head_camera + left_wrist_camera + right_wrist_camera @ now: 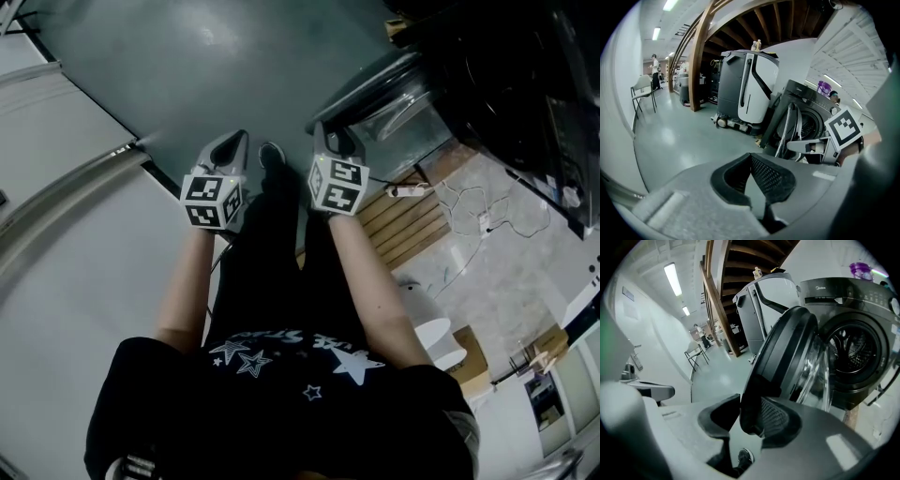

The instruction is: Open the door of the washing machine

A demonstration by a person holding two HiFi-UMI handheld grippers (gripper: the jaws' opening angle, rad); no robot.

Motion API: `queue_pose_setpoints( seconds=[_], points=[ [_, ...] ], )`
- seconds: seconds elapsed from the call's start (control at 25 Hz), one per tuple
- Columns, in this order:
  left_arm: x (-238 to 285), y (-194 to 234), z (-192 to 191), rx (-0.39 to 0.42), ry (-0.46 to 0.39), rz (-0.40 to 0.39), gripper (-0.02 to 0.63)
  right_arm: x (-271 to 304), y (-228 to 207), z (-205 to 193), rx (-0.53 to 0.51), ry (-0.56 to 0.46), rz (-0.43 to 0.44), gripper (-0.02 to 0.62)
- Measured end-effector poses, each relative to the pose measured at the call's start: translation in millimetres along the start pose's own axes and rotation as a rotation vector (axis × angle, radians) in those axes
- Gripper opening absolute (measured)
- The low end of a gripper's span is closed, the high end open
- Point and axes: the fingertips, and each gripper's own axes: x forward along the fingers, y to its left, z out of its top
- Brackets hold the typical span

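Note:
The dark washing machine (862,333) stands at the right with its drum (853,352) showing. Its round door (787,352) is swung wide open, and from the head view I see the door (370,80) and its glass bowl (405,117) at the upper right. My right gripper (751,404) is closed on the door's dark rim, which sits between the two pads. The right gripper (328,139) meets the door's edge. My left gripper (750,158) hangs beside it over the floor, tips together and nothing in it. The left gripper (239,141) is clear of the door.
A white and grey machine (747,86) stands behind the washer, past a wooden beam (698,61). A chair (643,91) is far off by the left wall. A wooden pallet (412,220), a power strip (408,190) and cables lie at the right. My shoe (272,155) is between the grippers.

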Motion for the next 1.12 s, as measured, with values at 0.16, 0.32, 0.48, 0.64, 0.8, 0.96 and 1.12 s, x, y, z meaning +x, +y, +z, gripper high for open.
queue_pose_setpoints(
  seconds=[0.16,0.32,0.48,0.64,0.8,0.96,1.12],
  points=[
    [-6.3,39.6,0.7,-0.027,0.004,0.013,0.011,23.1,21.7,17.0,0.033,-0.018,-0.013,0.138],
    [-8.0,74.5,8.2,-0.063,-0.009,0.017,0.011,48.3,41.5,35.9,0.050,-0.043,-0.006,0.138],
    [-5.3,101.7,21.0,-0.066,-0.032,0.011,0.011,75.0,56.7,57.9,0.068,-0.055,-0.018,0.137],
    [-5.5,124.7,29.9,-0.060,-0.050,0.017,0.011,99.7,68.1,79.7,0.105,-0.052,-0.038,0.135],
    [-8.2,148.5,33.9,-0.097,-0.072,0.057,0.011,122.6,77.0,101.3,0.140,-0.053,-0.056,0.132],
    [-5.6,165.1,28.7,-0.126,-0.060,0.078,0.011,143.3,87.7,120.7,0.141,-0.061,-0.055,0.127],
    [0.9,173.9,32.8,-0.140,-0.043,0.097,0.011,162.2,93.9,138.0,0.133,-0.060,-0.044,0.115]
  ],
)
